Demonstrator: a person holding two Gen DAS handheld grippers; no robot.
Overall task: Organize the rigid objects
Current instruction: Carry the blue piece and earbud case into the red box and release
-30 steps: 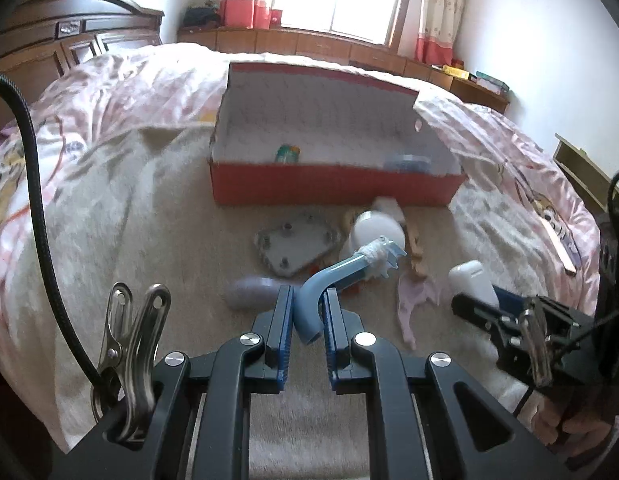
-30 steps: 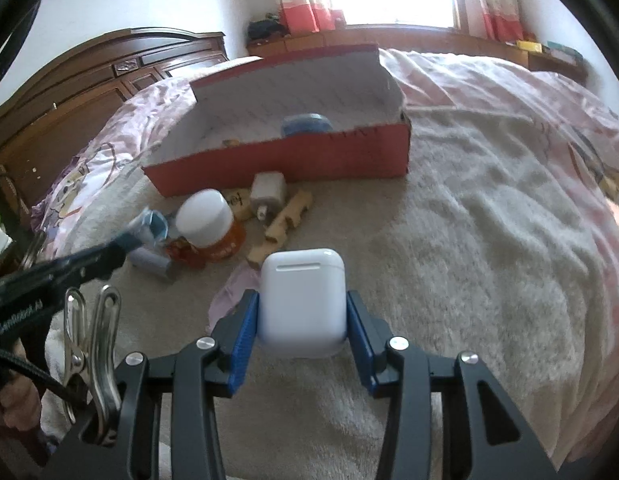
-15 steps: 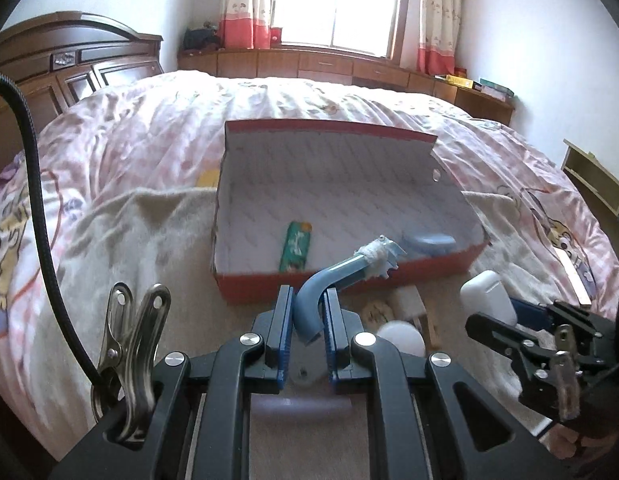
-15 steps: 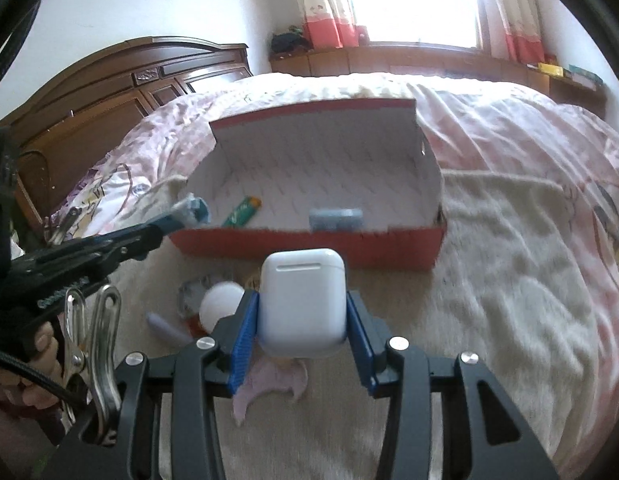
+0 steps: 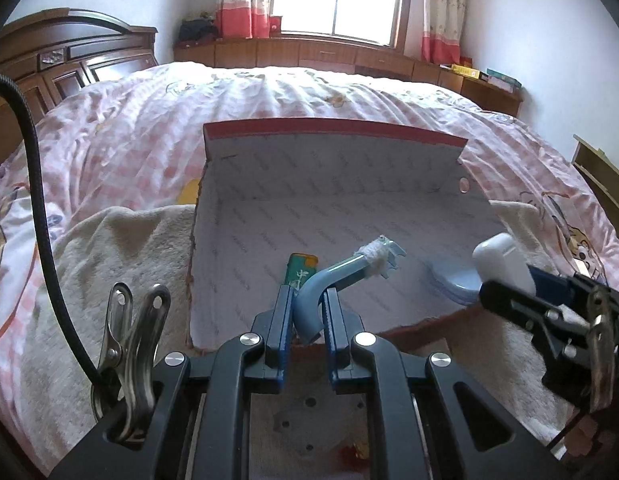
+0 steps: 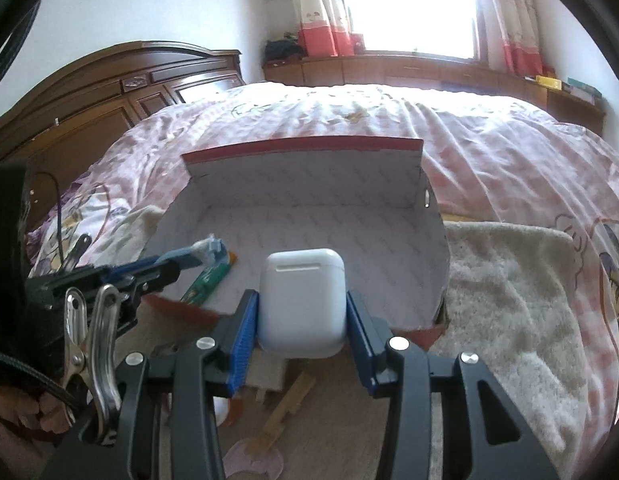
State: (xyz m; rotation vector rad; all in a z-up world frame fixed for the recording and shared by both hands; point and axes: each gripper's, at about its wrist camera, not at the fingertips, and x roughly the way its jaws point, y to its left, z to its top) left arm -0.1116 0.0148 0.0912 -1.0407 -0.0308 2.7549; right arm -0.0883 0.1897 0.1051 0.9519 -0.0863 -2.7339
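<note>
Pink quilted bed (image 5: pixel 269 112), cream fleece blanket (image 6: pixel 509 280) spread on top. Red cardboard box (image 5: pixel 333 128), white-lined, open, on blanket. Inside box: green lighter (image 5: pixel 299 270), pale blue flat item (image 5: pixel 455 282) near right wall. Right gripper (image 6: pixel 303 320) clenched on white earbud case (image 6: pixel 302 300), above box's near edge. Left gripper (image 5: pixel 307 312) clamped on bent blue brush (image 5: pixel 341 272), bristle end over box floor. Wooden clip (image 6: pixel 285 412), pink piece (image 6: pixel 253 460) on blanket below right gripper.

White earbud case (image 6: pixel 302 304) (upright), bent blue tube (image 5: pixel 333 280) above red box (image 5: pixel 333 128)
</note>
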